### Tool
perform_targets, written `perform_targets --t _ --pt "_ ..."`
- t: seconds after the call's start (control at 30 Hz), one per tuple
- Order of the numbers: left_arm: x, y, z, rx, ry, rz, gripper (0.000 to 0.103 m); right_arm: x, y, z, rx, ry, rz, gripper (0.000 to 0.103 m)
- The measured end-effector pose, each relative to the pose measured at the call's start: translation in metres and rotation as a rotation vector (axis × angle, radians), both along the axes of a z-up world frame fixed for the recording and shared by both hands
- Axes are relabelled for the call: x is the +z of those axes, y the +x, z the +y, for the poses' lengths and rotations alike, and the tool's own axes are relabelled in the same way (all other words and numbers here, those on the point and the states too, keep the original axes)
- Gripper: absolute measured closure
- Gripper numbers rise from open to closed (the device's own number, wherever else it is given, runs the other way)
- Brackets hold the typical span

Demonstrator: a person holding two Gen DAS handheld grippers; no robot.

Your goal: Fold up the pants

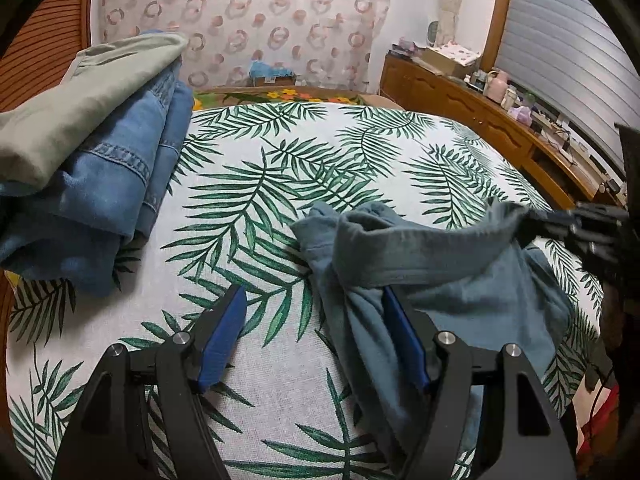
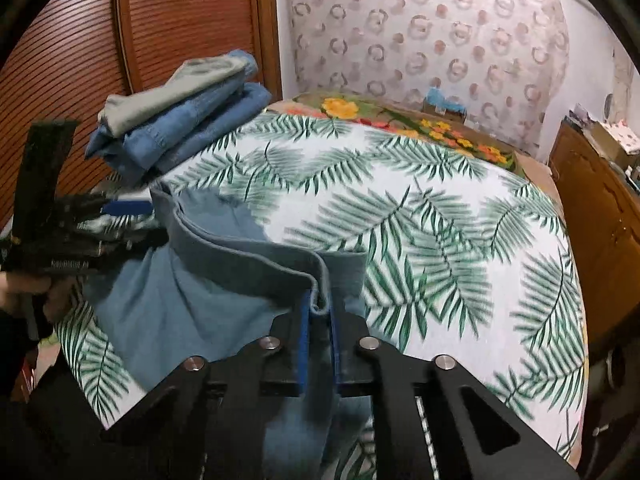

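Observation:
Grey-blue pants [image 1: 432,264] lie bunched on the leaf-print bed sheet [image 1: 280,184]. My left gripper [image 1: 314,304] is open; its right finger touches the waistband's left end and no cloth is clamped. My right gripper [image 2: 319,312] is shut on the pants' waistband [image 2: 256,252] and holds it raised above the sheet [image 2: 440,240]. In the left wrist view the right gripper [image 1: 532,220] pinches the waistband's right end. In the right wrist view the left gripper [image 2: 156,220] stands open at the waistband's left end.
A stack of folded jeans with a grey-green garment on top [image 1: 92,128] sits at the bed's far left and also shows in the right wrist view [image 2: 180,116]. A wooden sideboard with clutter [image 1: 480,96] runs along the right. A slatted wooden door [image 2: 160,20] stands behind the stack.

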State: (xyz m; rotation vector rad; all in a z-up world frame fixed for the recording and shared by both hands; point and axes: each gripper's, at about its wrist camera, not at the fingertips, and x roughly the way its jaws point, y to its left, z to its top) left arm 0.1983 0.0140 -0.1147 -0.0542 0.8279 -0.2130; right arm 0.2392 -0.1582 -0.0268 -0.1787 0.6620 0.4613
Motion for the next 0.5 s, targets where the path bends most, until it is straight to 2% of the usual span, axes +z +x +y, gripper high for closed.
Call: perform_targets --t 0.17,0.37,0.5 --pt "-0.001 0.000 -0.001 0.000 -0.002 0.003 0.032 -0.011 0.012 -0.002 -0.049 0.021 0.058 0.094" --pt "-0.003 0.002 -0.001 0.000 -0.003 0.019 0.032 -0.016 0.011 -0.007 -0.090 0.044 0.080 0.074" --pt "0.000 0.001 0.004 0.020 -0.024 -0.008 0.032 -0.013 0.003 -0.012 -0.104 0.050 0.070 0.072"
